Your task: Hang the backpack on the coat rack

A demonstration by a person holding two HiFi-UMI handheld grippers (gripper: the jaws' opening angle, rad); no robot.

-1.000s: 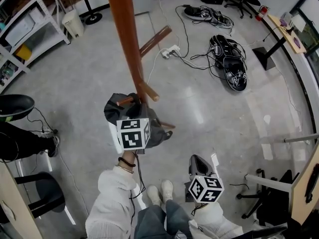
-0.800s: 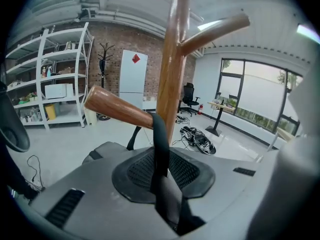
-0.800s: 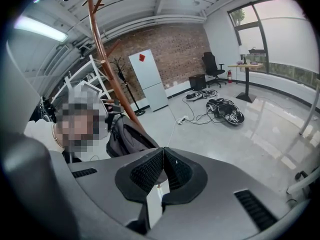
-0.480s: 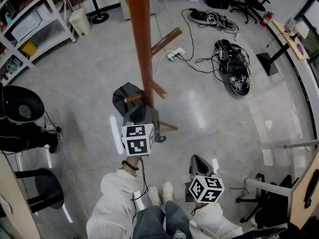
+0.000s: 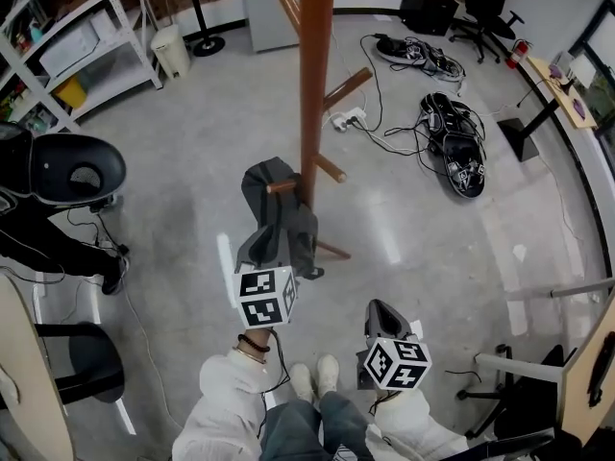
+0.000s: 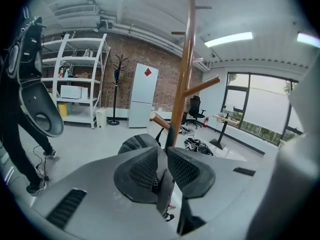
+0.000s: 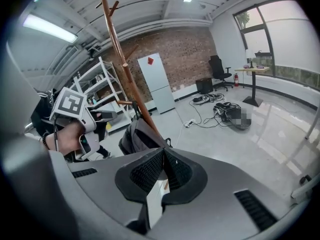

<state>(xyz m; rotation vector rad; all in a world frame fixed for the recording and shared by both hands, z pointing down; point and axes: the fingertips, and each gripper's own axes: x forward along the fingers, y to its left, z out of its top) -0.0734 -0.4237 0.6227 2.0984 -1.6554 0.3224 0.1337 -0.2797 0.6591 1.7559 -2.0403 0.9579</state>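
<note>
- The right gripper (image 7: 163, 159) hung low, well apart from the rack, its jaws pressed together on nothing.
- The left gripper (image 6: 161, 159) was clamped on the backpack's grey strap (image 6: 163, 189).
- The backpack (image 5: 281, 221) draped over a lower peg (image 5: 282, 186) of the coat rack (image 5: 314, 75).
- Likely risk: tugging the strap before release could drag the bag off the peg or tip the rack.

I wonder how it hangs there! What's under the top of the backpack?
A wooden peg of the coat rack pokes out from under the backpack. Whether a loop sits on the peg is covered by the fabric.
</note>
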